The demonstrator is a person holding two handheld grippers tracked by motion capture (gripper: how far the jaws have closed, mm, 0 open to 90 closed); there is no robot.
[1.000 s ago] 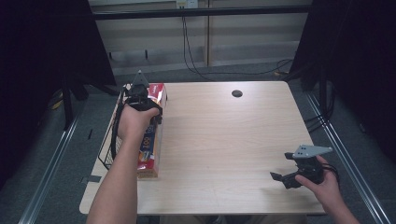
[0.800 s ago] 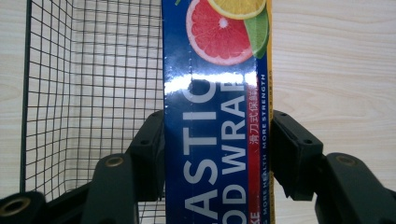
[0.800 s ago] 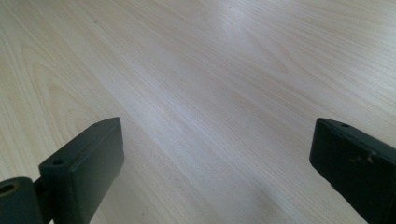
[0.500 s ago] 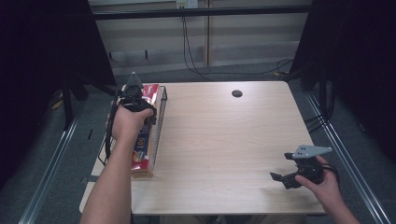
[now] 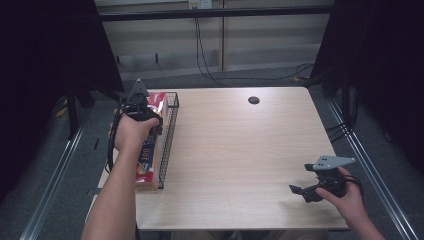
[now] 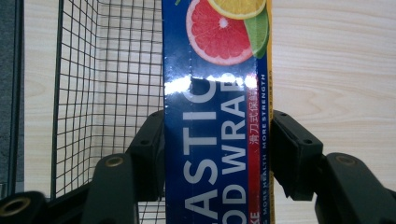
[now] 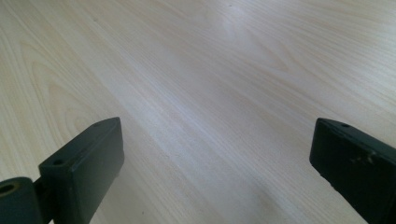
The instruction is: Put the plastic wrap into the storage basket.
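Plastic wrap box (image 6: 215, 121) clamped by left tool (image 6: 217, 154), over wire basket (image 6: 107, 70)

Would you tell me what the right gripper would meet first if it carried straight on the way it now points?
Most likely the bare wooden table: the right gripper points low across it with open, empty jaws, though depth is hard to judge.

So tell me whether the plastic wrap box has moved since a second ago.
Yes. The plastic wrap box, clamped in the left gripper, has shifted left toward the table's left edge, beside the wire basket.
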